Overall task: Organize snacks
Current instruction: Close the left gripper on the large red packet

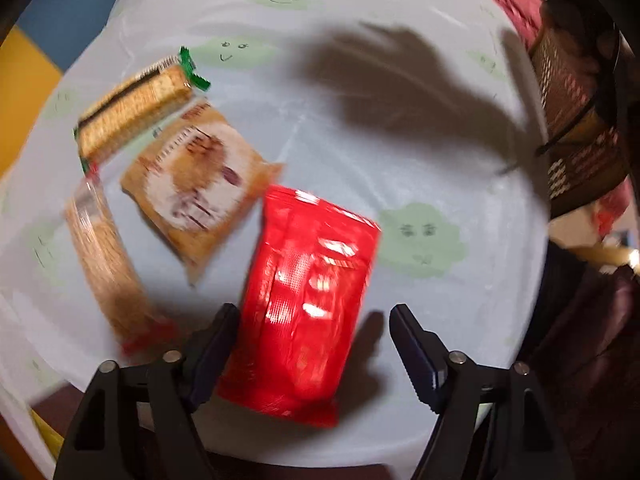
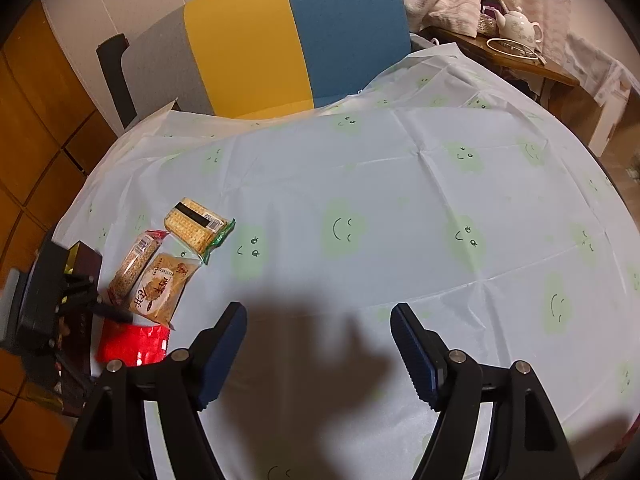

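Observation:
A shiny red snack packet lies on the pale tablecloth, between the jaws of my left gripper. The jaws are open: the left finger is against the packet's edge and the right finger stands apart from it. Left of it lie an orange packet, a cracker pack with green ends and a long clear pack. In the right wrist view my right gripper hangs open over bare cloth, with the red packet and left gripper at far left.
A dark brown container stands at the table's edge beside the left gripper. A yellow and blue chair is behind the table. A side table with a white teapot is at the back right. The tablecloth stretches right of the snacks.

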`<state>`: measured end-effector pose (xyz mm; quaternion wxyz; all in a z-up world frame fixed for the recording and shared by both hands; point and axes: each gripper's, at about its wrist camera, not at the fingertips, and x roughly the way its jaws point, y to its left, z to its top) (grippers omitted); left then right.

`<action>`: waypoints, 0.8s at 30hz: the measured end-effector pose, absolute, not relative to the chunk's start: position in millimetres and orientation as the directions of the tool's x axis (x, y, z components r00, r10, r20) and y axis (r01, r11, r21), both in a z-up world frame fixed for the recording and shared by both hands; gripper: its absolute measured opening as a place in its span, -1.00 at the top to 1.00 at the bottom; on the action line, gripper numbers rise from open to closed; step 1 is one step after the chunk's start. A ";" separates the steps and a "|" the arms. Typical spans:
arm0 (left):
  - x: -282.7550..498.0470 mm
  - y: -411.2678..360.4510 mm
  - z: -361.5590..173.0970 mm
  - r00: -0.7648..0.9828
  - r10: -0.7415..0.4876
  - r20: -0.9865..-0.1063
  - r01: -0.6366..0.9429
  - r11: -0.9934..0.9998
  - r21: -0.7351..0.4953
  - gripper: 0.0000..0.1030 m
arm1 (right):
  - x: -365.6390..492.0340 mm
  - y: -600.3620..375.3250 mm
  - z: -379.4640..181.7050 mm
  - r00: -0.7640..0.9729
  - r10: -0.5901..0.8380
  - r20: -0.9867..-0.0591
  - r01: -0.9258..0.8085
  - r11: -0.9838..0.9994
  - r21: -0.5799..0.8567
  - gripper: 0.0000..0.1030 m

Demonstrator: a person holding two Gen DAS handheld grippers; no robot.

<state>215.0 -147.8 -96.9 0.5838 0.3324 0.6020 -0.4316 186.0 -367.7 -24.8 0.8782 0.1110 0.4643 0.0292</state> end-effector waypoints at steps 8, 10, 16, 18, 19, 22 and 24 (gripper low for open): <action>190.2 -145.4 -97.0 0.087 -0.092 -0.992 0.719 0.695 -0.001 -0.11 | 184.1 -366.0 -21.7 0.580 0.156 -0.800 0.042 0.974 0.221 -0.46; 176.3 -143.1 -96.4 0.162 -0.111 -0.980 0.661 0.750 0.024 0.05 | 183.6 -366.6 -21.7 0.581 0.152 -0.800 0.046 0.975 0.219 -0.46; 124.6 -124.8 -94.7 0.311 -0.153 -0.938 0.543 0.838 0.043 0.18 | 184.0 -362.9 -25.8 0.560 0.148 -0.815 0.038 0.978 0.205 -0.46; 108.5 -118.5 -95.1 0.346 -0.162 -0.924 0.520 0.853 0.045 0.18 | 185.0 -358.2 -29.9 0.541 0.148 -0.828 0.023 0.981 0.191 -0.46; 97.9 -114.4 -95.7 0.383 -0.161 -0.910 0.514 0.855 0.065 0.18 | 185.1 -355.2 -32.3 0.531 0.143 -0.835 0.014 0.984 0.178 -0.46; 81.5 -102.4 -93.2 0.431 -0.175 -0.885 0.487 0.871 0.066 0.18 | 184.7 -342.8 -40.2 0.500 0.126 -0.857 -0.021 0.991 0.134 -0.46; 79.6 -106.0 -95.4 0.444 -0.193 -0.875 0.467 0.883 0.042 0.18 | 183.2 -334.9 -45.4 0.478 0.129 -0.869 -0.042 0.991 0.124 -0.46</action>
